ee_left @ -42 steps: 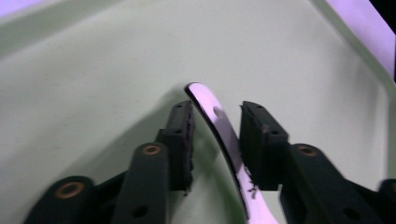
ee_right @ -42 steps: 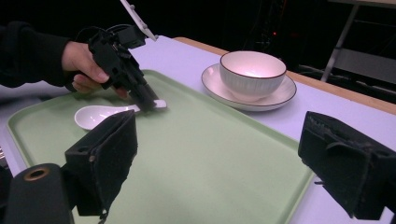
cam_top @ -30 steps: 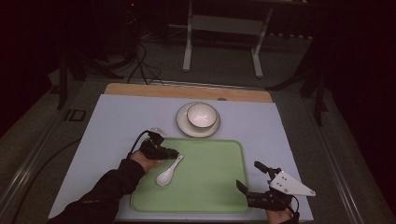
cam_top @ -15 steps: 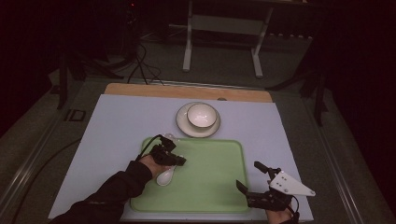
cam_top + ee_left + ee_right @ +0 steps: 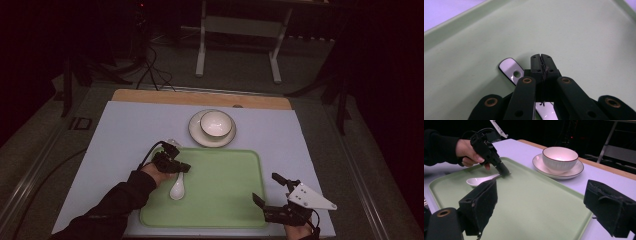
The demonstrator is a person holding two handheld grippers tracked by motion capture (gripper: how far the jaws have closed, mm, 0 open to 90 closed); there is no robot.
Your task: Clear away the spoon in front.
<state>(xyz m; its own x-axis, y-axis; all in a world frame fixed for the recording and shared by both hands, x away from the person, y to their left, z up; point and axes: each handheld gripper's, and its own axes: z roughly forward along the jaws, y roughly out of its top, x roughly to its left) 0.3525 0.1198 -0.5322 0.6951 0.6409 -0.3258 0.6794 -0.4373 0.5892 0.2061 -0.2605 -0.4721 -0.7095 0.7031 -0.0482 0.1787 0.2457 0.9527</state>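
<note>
A white ceramic spoon (image 5: 176,189) lies on the green tray (image 5: 225,195), near its left side, bowl end toward me. My left gripper (image 5: 185,168) is low over the spoon's handle. In the left gripper view its jaws (image 5: 541,57) are pressed together, and the handle (image 5: 510,68) passes underneath them rather than between them. In the right gripper view the left gripper (image 5: 505,173) has its tip down at the end of the spoon (image 5: 476,180). My right gripper (image 5: 266,188) is over the tray's front right corner, jaws wide apart and empty (image 5: 544,202).
A white bowl (image 5: 216,122) sits on a saucer (image 5: 196,135) just beyond the tray's far edge. A lilac mat (image 5: 125,130) covers the table, with a wooden strip (image 5: 200,97) along the back. A cable trails from the left gripper.
My left gripper has swung over the spoon's handle and come lower. The spoon has turned from slanted to nearly lengthwise. The right gripper has stayed still.
</note>
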